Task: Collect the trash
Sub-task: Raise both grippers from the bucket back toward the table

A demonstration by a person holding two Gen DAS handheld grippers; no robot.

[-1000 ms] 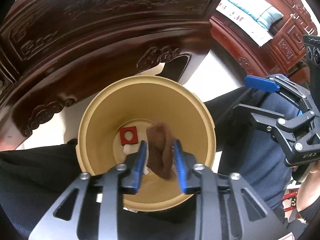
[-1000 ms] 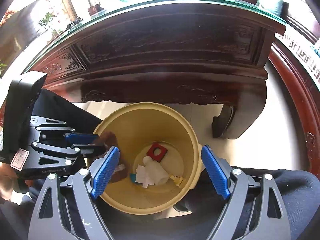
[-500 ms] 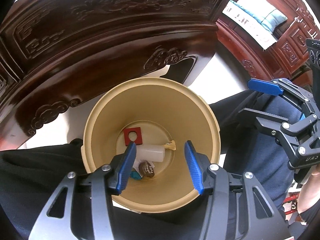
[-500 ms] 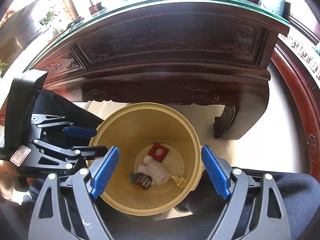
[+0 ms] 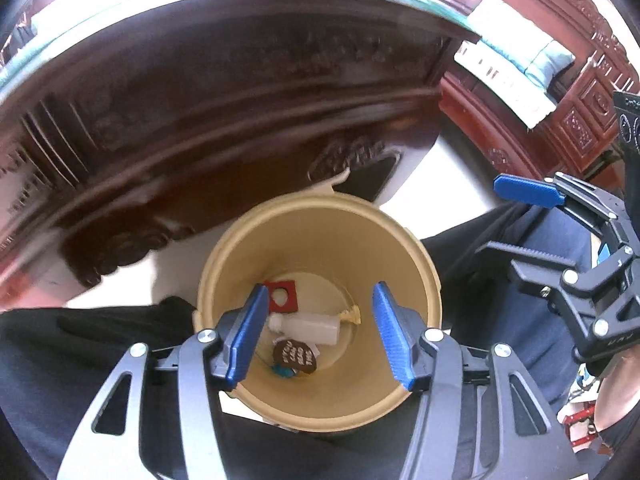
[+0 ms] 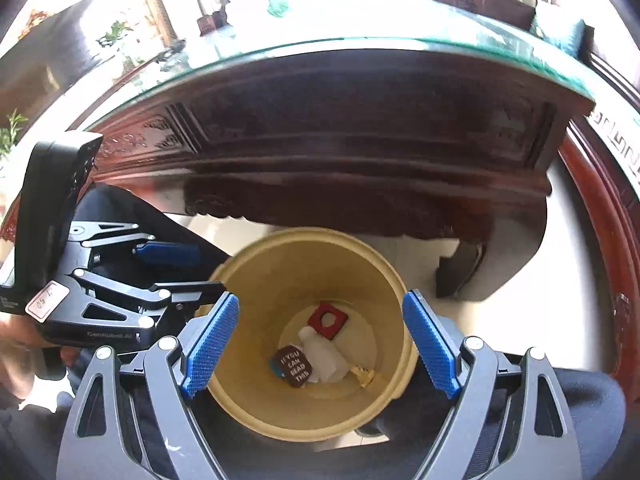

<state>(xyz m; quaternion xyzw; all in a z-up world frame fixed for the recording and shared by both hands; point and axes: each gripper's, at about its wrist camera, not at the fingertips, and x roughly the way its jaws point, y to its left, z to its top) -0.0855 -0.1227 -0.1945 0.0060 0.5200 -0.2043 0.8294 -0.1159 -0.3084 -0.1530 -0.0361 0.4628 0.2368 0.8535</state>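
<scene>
The left gripper (image 5: 320,336) is spread wide and empty above the bin (image 5: 416,372); the right gripper (image 6: 320,344) is likewise released. Directly below the left gripper, the brown wrapper (image 5: 295,356) lies on the bin floor beside a white bottle (image 5: 306,326) and red square (image 5: 282,295). A second ago it was pinched; the drop is done. Next, more trash must be sought on the table (image 6: 360,128) ahead.
</scene>
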